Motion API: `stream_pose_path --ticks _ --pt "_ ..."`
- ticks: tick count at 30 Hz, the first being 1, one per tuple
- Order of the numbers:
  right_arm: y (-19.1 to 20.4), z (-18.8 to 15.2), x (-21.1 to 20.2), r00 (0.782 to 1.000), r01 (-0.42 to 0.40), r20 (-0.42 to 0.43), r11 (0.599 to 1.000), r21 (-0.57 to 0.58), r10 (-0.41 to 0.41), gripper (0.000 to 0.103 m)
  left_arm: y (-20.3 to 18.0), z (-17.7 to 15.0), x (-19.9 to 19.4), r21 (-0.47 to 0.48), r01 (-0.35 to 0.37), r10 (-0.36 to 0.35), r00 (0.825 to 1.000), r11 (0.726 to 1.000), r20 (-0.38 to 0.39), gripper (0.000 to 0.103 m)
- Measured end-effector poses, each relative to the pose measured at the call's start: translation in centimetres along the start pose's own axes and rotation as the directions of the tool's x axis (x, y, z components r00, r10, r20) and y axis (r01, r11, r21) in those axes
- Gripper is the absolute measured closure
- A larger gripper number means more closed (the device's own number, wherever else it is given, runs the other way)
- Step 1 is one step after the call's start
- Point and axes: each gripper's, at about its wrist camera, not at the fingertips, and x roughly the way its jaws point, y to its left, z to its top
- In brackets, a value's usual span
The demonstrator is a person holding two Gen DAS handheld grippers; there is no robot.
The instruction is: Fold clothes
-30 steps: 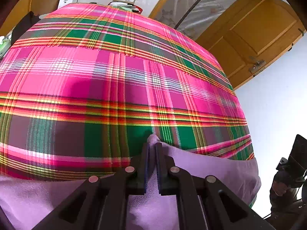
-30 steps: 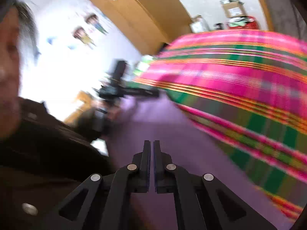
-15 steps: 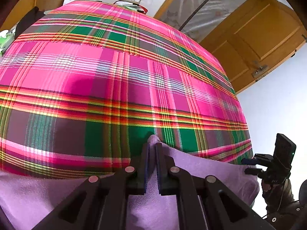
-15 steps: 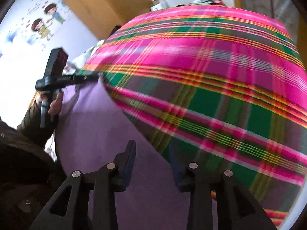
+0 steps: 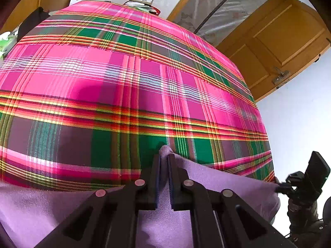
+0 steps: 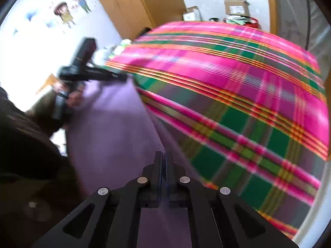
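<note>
— So: lilac garment (image 5: 217, 184) spread at the near edge of the plaid cover (image 5: 124, 95), a fold pinched just ahead of the left gripper (image 5: 164, 161), clamped tight?

— Yes. Right gripper (image 6: 164, 161) just snapped closed on the garment's edge under its tips. Better lift both corners level, taut, then carry forward together.

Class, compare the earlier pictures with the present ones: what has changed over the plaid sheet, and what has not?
The right gripper opened above the purple garment, came down at its edge, and its jaws have just closed on that corner. The left gripper stayed clamped on its fold; the plaid sheet is unmoved.
</note>
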Motion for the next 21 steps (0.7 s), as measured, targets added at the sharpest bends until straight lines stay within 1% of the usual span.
stream_pose_path --ticks 2,4,6,8,10,12,14,17,21 --pt "0.3 -0.1 -1.2 0.995 -0.09 0.038 0.995 0.034 0.089 0.1 0.1 0.0 0.0 -0.005 0.004 -0.004 1.0 1.0 0.002 0.096" --pt "0.7 -0.3 -2.6 0.977 -0.201 0.089 0.978 0.052 0.196 0.1 0.1 -0.1 0.1 -0.006 0.006 -0.006 1.0 1.0 0.004 0.095" --pt "0.5 -0.6 -2.8 0.955 -0.281 0.117 0.958 0.06 0.272 0.1 0.1 0.0 0.2 -0.008 0.005 -0.005 1.0 1.0 0.007 0.095" --pt "-0.3 -0.6 -1.3 0.968 -0.244 0.081 0.965 0.101 0.236 0.1 0.1 0.0 0.2 -0.011 0.004 -0.004 1.0 1.0 0.006 0.095" --pt "-1.8 -0.8 -0.2 0.973 -0.23 0.051 0.963 0.143 0.224 0.1 0.2 0.1 0.2 -0.013 0.002 -0.002 1.0 1.0 0.004 0.095" --pt "-3.2 -0.8 0.5 0.984 -0.176 0.027 0.968 0.18 0.174 0.1 0.1 0.2 0.2 -0.008 -0.004 0.004 1.0 1.0 0.004 0.095" --pt "-4.4 -0.7 1.3 0.991 -0.132 0.002 0.968 0.212 0.135 0.1 0.0 0.3 0.2 -0.003 -0.008 0.008 1.0 1.0 0.006 0.095" --pt "-5.0 -0.2 2.5 0.996 -0.082 -0.028 0.974 0.211 0.09 0.1 0.1 0.4 0.3 -0.008 -0.008 0.008 1.0 1.0 0.004 0.095" --pt "-4.8 0.1 3.5 0.997 -0.022 -0.072 0.985 0.173 0.035 0.1 0.2 0.4 0.2 -0.006 -0.013 0.013 1.0 1.0 0.006 0.095"
